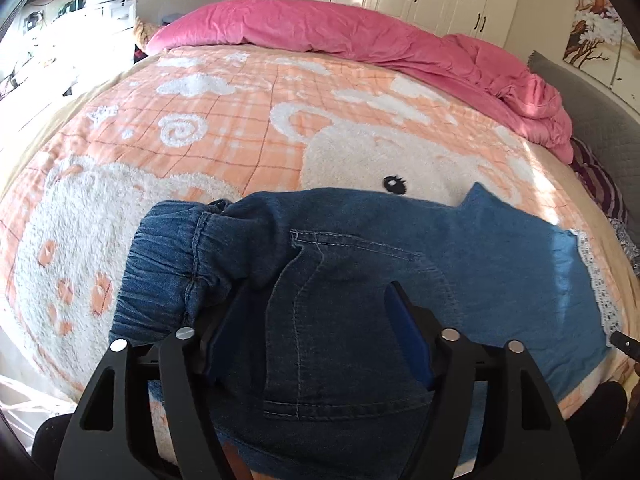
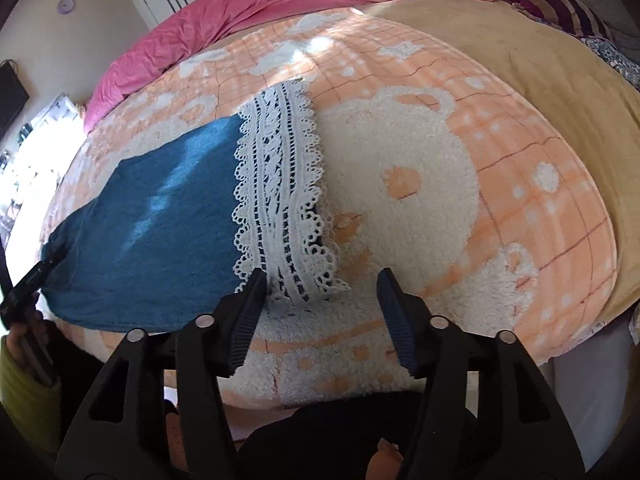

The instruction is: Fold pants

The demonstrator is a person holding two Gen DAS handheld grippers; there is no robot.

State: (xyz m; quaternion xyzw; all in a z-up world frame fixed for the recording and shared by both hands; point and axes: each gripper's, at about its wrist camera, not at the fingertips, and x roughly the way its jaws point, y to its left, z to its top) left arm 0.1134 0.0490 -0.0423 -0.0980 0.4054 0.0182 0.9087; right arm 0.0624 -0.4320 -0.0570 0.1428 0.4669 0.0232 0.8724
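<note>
pants flat on bed. left hand-held gripper straddles waist denim, grip unclear; right hand-held gripper apart beside lace hem. pinch both layers squarely before folding.

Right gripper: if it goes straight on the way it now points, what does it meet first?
Probably the white lace hem of the pants, just ahead of the open right gripper; depth is unclear, so it may touch the fleece blanket first.

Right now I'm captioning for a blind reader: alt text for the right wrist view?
Open right tongs hover over the white lace hem of blue denim pants, which lie flat on a peach bear-print blanket. Nothing is gripped.
</note>
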